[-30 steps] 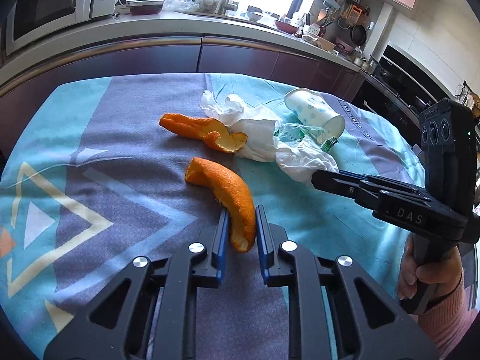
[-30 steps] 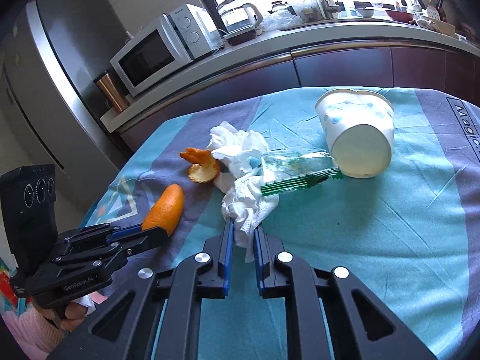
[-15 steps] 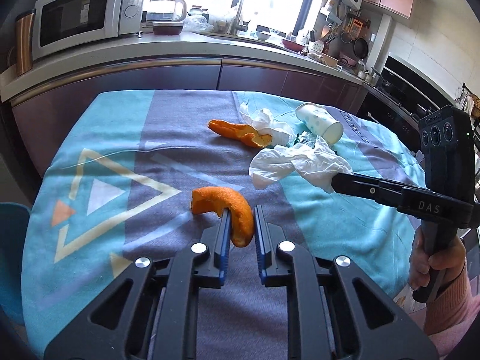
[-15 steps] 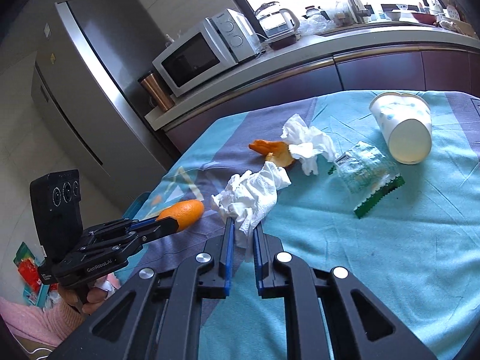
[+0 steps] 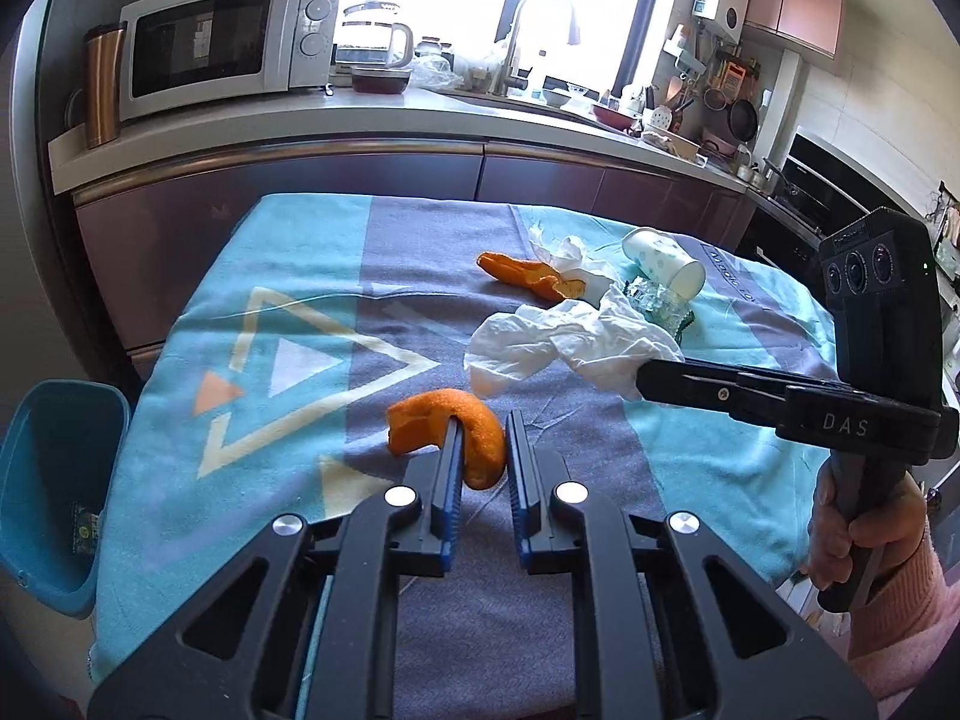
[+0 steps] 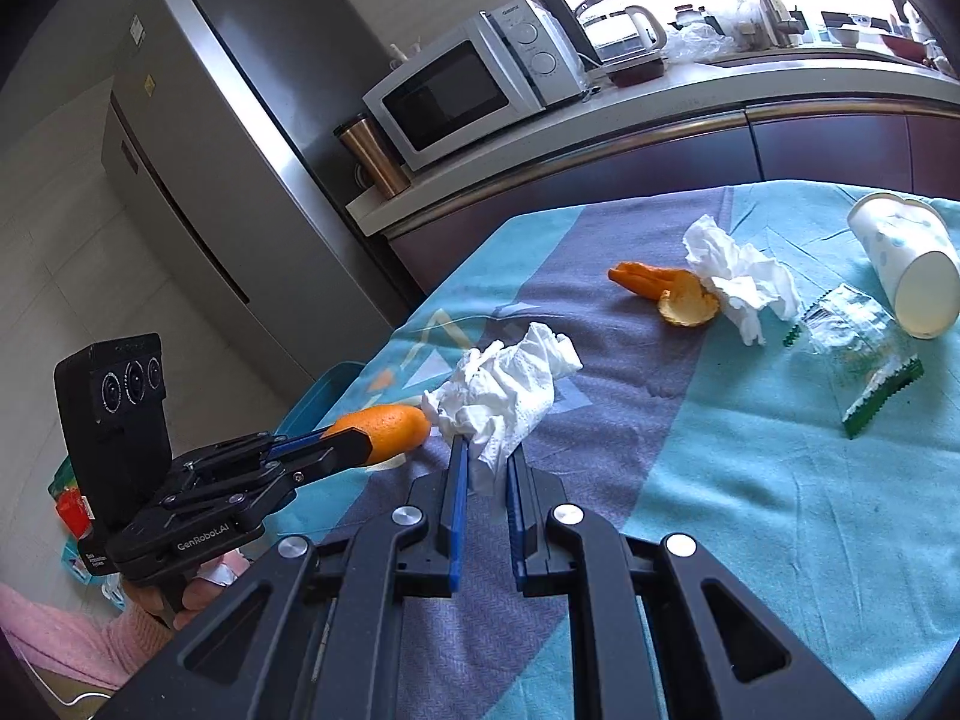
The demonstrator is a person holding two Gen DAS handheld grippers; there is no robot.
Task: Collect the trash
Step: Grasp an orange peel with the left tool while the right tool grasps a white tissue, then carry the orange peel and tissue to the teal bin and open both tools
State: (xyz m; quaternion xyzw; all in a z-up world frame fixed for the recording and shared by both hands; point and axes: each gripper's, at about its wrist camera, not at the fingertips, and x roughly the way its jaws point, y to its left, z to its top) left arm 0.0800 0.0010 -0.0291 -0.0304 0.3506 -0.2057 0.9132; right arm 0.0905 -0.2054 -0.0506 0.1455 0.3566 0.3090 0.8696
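Note:
My left gripper [image 5: 485, 438] is shut on a curved piece of orange peel [image 5: 474, 426], held just above the tablecloth. My right gripper [image 6: 486, 456] is shut on a crumpled white tissue [image 6: 504, 390] that hangs over its tips. In the right wrist view the left gripper [image 6: 360, 441] with its peel [image 6: 390, 426] is close to the tissue's left side. Farther back on the table lie a second orange peel [image 5: 528, 276], another tissue [image 5: 567, 255], a tipped paper cup [image 5: 663, 264] and a clear plastic wrapper [image 6: 858, 348].
A blue bin [image 5: 54, 480] stands on the floor by the table's left edge. The table wears a teal and grey cloth [image 5: 270, 312]. Behind it runs a counter with a microwave [image 5: 204, 54] and a kettle; a fridge [image 6: 198, 150] stands at its left end.
Both grippers have pulled back from the trash pile toward the table's left side, carrying the peel and the tissue. The blue bin has come into the left wrist view.

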